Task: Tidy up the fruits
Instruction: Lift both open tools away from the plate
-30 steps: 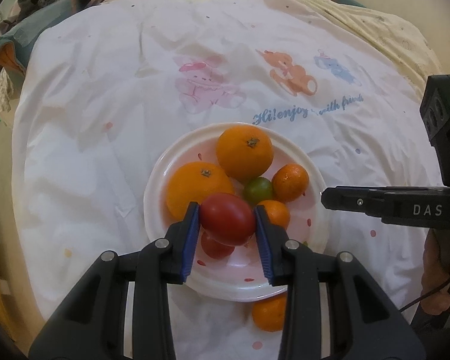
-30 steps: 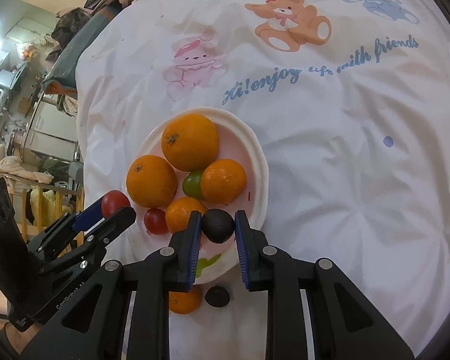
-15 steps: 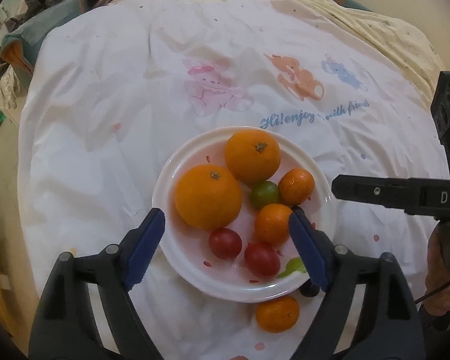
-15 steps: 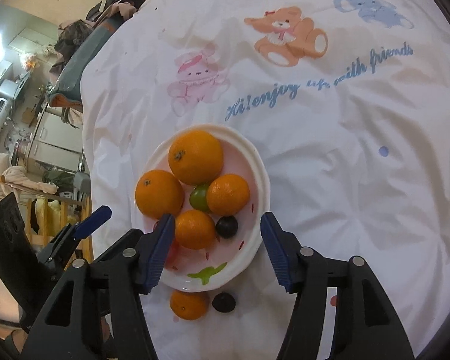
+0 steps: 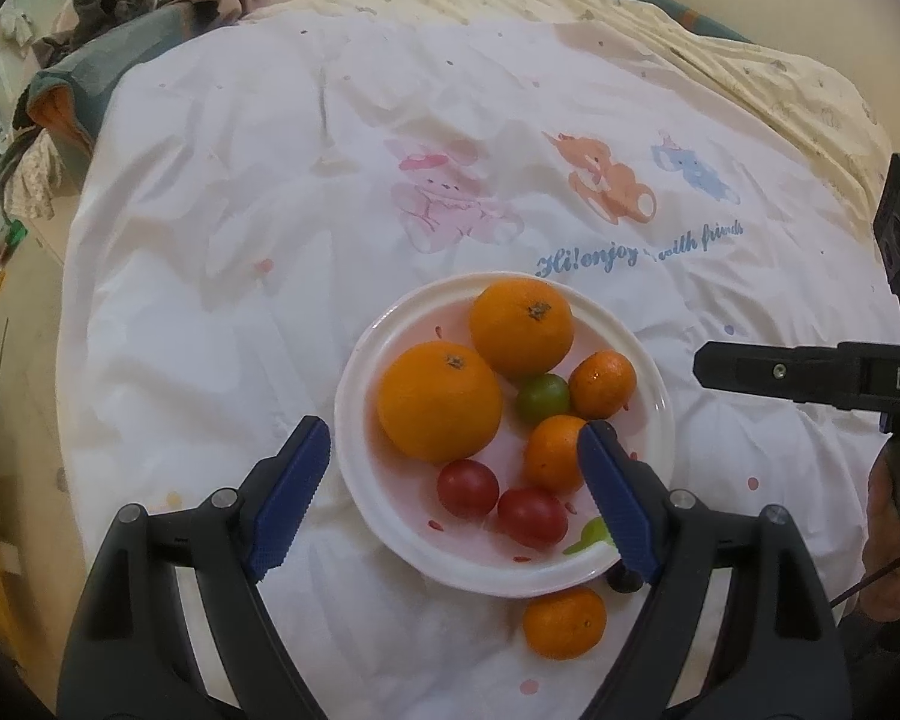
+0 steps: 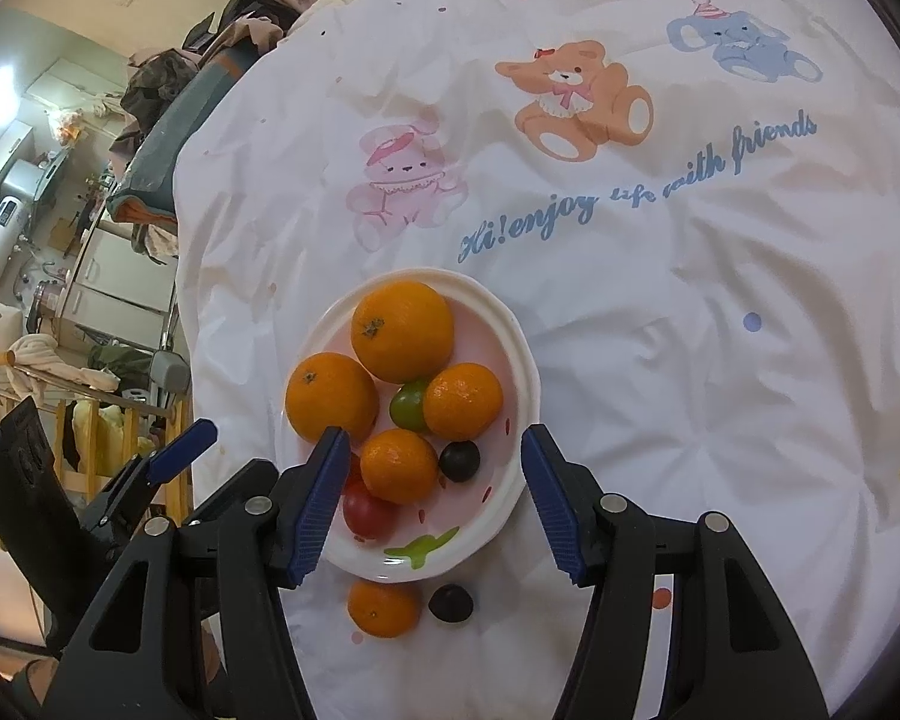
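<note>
Fruit sitting on the plate (image 5: 354,420) — both hand-held grippers gaping wide, holding nothing.
Left hand-held gripper (image 5: 453,495) and right hand-held gripper (image 6: 429,495) are hovering above it — one orange (image 6: 384,607) and a dark fruit (image 6: 450,603) are lying just off the rim.

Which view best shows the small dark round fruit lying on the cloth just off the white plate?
The right wrist view: the dark round fruit lies in full sight on the white printed cloth, beside a small orange mandarin. In the left wrist view only a sliver peeks from behind the left claw.
</note>
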`<state>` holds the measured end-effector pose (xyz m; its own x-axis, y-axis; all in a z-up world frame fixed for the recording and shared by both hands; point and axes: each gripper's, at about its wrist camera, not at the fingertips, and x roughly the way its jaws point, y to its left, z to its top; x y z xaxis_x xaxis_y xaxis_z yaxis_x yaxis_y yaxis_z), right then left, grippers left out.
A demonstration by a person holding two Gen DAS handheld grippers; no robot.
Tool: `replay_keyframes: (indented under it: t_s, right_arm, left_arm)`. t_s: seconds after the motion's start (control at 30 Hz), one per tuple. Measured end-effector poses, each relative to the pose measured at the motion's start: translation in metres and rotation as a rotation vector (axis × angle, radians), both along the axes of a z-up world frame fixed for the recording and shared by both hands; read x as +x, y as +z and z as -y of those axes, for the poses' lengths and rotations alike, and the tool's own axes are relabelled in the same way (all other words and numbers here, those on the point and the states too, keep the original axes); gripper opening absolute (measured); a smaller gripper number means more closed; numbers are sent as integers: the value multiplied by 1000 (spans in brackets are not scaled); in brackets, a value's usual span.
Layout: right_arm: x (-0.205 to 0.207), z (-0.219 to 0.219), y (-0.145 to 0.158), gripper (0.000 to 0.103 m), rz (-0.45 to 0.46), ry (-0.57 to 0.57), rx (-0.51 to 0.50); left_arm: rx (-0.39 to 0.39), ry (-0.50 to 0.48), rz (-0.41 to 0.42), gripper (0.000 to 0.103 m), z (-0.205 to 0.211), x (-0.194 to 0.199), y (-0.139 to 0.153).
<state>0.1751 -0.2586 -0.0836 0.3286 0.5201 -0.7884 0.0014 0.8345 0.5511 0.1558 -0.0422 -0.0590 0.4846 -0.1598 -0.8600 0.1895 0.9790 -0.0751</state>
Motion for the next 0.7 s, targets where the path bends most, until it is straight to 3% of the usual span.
replay_keyframes:
  t_s: [0.4, 0.7]
  right_arm:
    - [-37, 15, 28, 62, 49, -37, 18]
    - [-77, 27, 35, 62, 52, -71, 20]
  left_arm:
    - [-36, 104, 54, 82, -29, -34, 31]
    - [-49, 157, 40, 82, -48, -64, 33]
